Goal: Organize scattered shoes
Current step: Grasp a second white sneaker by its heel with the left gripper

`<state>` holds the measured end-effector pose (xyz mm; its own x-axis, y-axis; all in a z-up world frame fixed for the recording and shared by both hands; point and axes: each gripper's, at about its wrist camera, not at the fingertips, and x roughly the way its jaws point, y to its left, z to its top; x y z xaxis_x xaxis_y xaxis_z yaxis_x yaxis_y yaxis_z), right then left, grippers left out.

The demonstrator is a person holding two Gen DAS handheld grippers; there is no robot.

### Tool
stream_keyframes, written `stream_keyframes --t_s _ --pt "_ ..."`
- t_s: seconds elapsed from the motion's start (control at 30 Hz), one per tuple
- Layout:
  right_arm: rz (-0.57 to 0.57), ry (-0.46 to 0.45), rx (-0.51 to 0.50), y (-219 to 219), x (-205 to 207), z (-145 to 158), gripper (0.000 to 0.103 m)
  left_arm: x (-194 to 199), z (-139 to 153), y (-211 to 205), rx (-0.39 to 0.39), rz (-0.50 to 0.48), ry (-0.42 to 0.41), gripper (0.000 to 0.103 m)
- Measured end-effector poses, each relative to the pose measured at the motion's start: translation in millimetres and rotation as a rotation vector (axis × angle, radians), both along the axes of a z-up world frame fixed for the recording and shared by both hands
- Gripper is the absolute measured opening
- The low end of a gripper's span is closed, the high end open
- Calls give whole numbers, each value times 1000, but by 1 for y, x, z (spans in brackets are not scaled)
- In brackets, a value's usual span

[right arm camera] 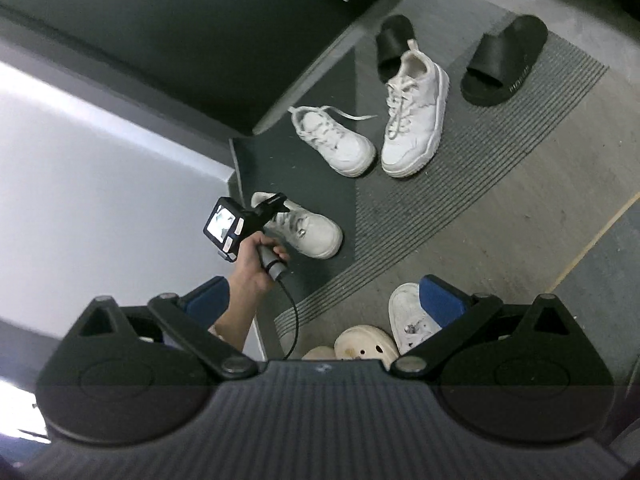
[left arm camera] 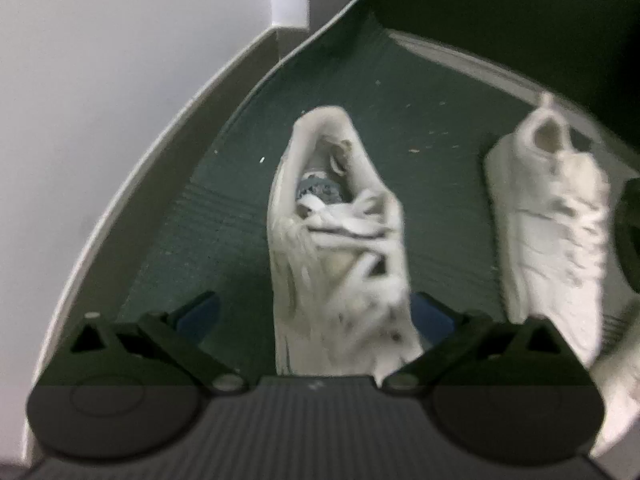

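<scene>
A white sneaker (left arm camera: 340,240) lies on the dark mat (left arm camera: 224,220) with its toe between the fingers of my left gripper (left arm camera: 316,314), which is open; the left pad (left arm camera: 200,312) stands clear of the shoe. In the right wrist view a hand holds the left gripper (right arm camera: 272,204) low over this sneaker (right arm camera: 312,232). A second white sneaker (left arm camera: 556,216) lies to the right of it. My right gripper (right arm camera: 324,300) hangs open high above the floor, holding nothing. Further off, two white sneakers (right arm camera: 336,140) (right arm camera: 412,120) lie toe to toe.
Two black slides (right arm camera: 394,46) (right arm camera: 504,60) lie at the far end of the grey ribbed mat (right arm camera: 480,152). A cream clog (right arm camera: 364,344) and another white shoe (right arm camera: 408,316) sit below my right gripper. A white wall (left arm camera: 120,80) with a skirting edge borders the mat on the left.
</scene>
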<state>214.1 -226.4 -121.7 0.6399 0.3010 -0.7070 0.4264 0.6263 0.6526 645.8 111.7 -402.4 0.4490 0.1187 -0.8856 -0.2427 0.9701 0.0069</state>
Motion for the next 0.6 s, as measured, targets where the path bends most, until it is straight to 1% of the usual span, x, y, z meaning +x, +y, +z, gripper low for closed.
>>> stream_keyframes --t_s 0.07,0.1,0.13,0.17,0.2,0.23,0.27,0.3,0.33,0.47,0.53,0.6 --pt "-2 12 10 1 13 -6 103 9 -12 2 -37 4 -5 103" --pt "-4 19 13 3 18 -8 103 15 -21 2 -70 5 0 103" --pt "-5 27 15 4 22 -11 103 20 -27 1 -87 4 14 103" --pt "-5 36 16 4 27 -14 103 23 -31 -1 -70 6 25 103" --pt "-5 49 17 5 32 -18 103 26 -37 -4 -35 9 32 101" --pt "-5 61 18 6 35 -21 103 27 -41 -5 -16 10 33 96" --pt "-3 73 21 7 37 -24 103 27 -42 -6 0 12 31 96" --pt "-1 83 25 8 40 -28 103 24 -44 -7 19 20 22 94" --pt "4 89 27 8 42 -30 103 21 -43 -8 23 31 15 91" --pt "19 83 27 10 41 -27 103 10 -33 -10 13 79 36 86" --pt "14 70 21 7 36 -22 103 0 -29 -9 -19 101 75 85" --pt "4 56 16 4 30 -17 103 -15 -24 -14 -51 89 120 84"
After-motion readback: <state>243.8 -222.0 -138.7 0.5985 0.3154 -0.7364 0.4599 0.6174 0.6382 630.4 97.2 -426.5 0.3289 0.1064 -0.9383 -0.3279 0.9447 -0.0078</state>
